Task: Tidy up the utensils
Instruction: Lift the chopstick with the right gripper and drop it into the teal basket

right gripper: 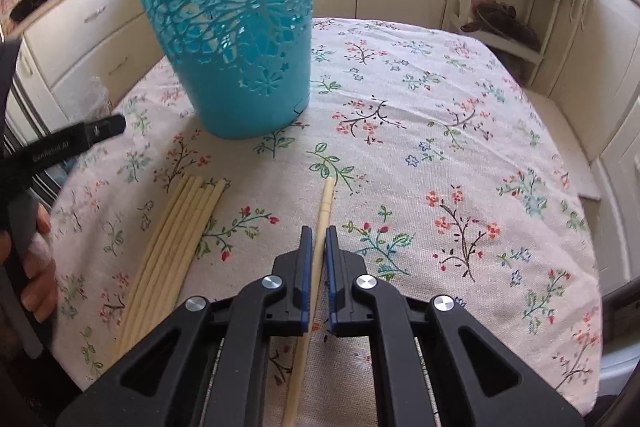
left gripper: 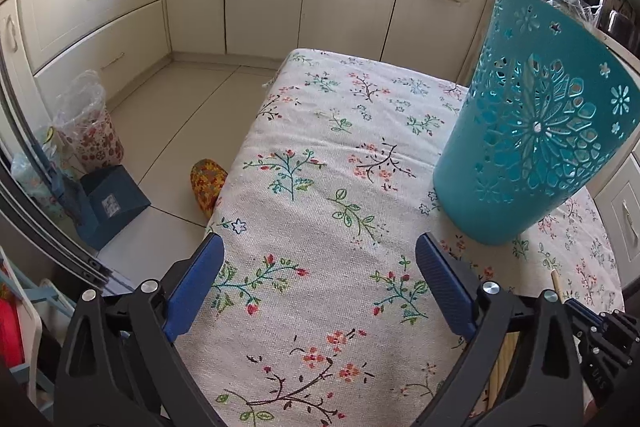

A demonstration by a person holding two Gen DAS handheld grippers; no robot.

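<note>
Chopstick in my right gripper: one pale chopstick (right gripper: 320, 239) lies between the blue pads of my right gripper (right gripper: 319, 239), which is closed narrow on it; its far end points toward the basket, low over the floral cloth or on it, I cannot tell which.
How it handles: I judge it light, stiff and thin, smooth enough to swivel or slide in a two-pad pinch.
Where to hold: I am gripping about mid-length, which should keep it balanced; a grip nearer one end would let it droop.
My left gripper: my left gripper (left gripper: 320, 279) stands wide, with nothing between its pads, low over the tablecloth (left gripper: 320, 155).
Loose bundle: more chopsticks (right gripper: 172, 251) lie side by side on the cloth, just to the left of my right gripper, close enough together that picking only one takes care.
Basket: the turquoise cut-out basket (right gripper: 236, 39) stands beyond the bundle, on the table; it looks like light plastic that a bump on the rim could tip.
Next move, as I judge it: lift the stick, tilt it end-down, drop it through the basket's open top.
</note>
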